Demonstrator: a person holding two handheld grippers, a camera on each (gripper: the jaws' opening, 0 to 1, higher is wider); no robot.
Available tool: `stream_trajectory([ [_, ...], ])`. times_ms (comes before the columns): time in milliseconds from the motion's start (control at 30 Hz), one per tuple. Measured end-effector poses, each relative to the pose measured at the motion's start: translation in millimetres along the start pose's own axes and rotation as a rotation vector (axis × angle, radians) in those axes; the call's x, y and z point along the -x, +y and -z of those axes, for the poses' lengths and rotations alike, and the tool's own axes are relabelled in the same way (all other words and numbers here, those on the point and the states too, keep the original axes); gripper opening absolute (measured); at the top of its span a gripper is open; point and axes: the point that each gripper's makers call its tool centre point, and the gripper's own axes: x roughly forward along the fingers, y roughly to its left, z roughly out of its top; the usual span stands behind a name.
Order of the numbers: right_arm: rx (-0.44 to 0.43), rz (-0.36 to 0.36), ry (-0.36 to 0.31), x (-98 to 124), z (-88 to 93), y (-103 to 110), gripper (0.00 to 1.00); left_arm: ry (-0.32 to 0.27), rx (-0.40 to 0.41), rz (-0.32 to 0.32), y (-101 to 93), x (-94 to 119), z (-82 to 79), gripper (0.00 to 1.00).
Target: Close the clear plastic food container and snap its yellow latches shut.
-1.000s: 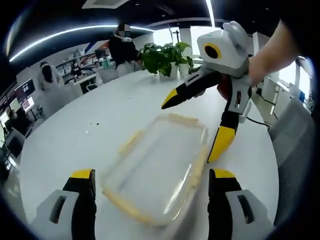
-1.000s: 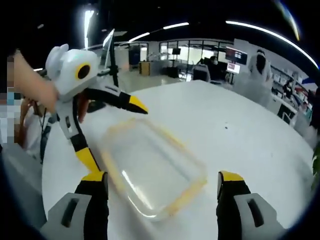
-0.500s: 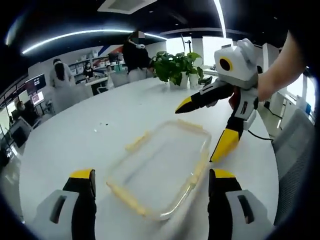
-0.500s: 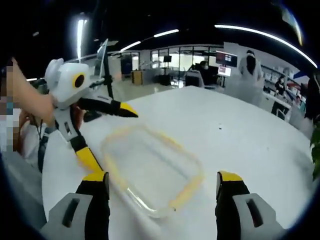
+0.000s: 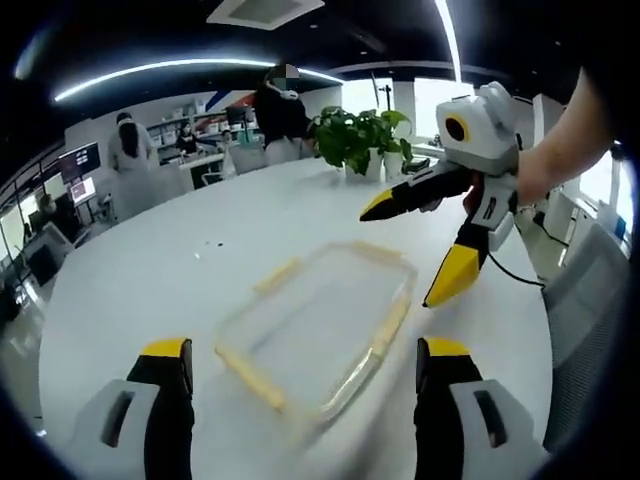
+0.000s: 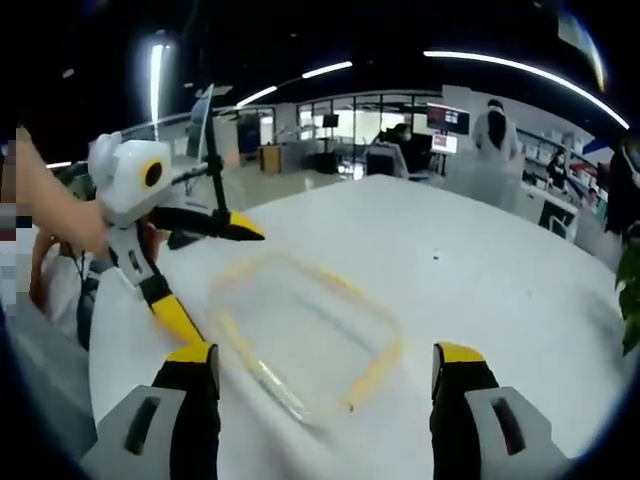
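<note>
A clear plastic container with yellow latches along its edges lies flat on the white round table. My left gripper hangs open above its near edge, with nothing between the jaws. The right gripper, held in a hand, hovers open over the container's far right corner without touching it. In the right gripper view the container sits blurred ahead of my open right gripper. The left gripper spreads open at the container's left side. Blur hides whether the latches are snapped.
Potted plants stand at the table's far edge. A grey chair is beside the table on the right. Several people and office desks fill the background. Small dark specks lie on the tabletop.
Both views have drawn back and risen slightly, so the container looks smaller and farther away. Both grippers stay open and apart from the container, which has not moved on the table.
</note>
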Motion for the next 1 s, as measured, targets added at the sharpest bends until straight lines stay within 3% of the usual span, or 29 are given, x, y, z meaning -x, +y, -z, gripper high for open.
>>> stream_trajectory([
  [400, -0.047, 0.026, -0.033, 18.5, 2.8, 3.0, 0.87, -0.039, 0.049, -0.032, -0.1, 17.3, -3.9, 0.93],
  [1000, -0.111, 0.072, -0.074, 49.1, 10.8, 9.5, 0.86, -0.069, 0.096, -0.048, -15.6, 44.2, 4.6, 0.91],
])
